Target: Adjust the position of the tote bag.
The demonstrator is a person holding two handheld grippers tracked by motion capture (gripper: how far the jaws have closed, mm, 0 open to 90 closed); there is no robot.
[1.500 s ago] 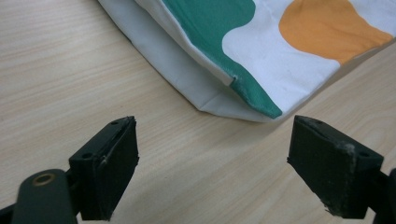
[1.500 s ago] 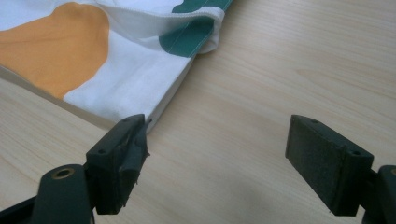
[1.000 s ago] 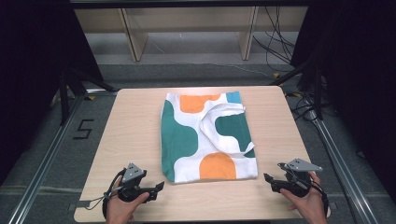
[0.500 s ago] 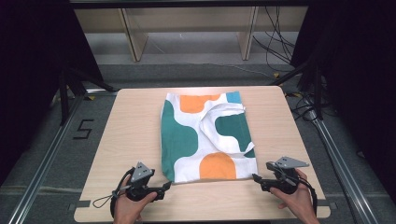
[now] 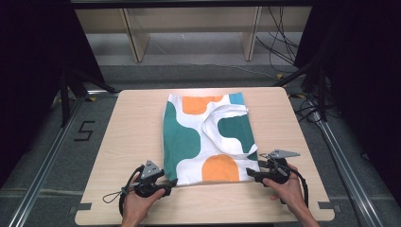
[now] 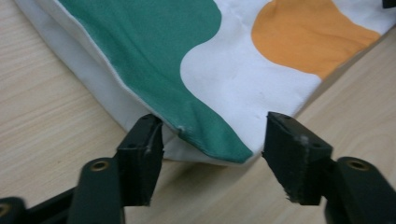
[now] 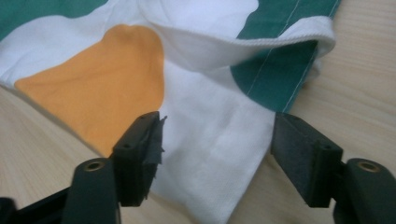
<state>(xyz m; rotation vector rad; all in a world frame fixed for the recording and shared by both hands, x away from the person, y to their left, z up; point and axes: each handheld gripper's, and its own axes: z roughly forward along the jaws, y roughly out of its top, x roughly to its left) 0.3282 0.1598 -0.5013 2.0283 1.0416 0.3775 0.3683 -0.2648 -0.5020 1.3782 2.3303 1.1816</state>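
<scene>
Pale wood table [image 5: 132, 142] takes up most of the high view, and lying flat on the middle of it is a folded cloth bag [image 5: 198, 142] printed in white, green and orange, near edge toward the person. Left gripper [image 5: 166, 182] sits at the bag's near left corner and the right gripper [image 5: 249, 172] at the near right corner. Both have jaws that were just closing in but aren't pinching yet, each with a corner of the fabric between them, gaps showing.
</scene>
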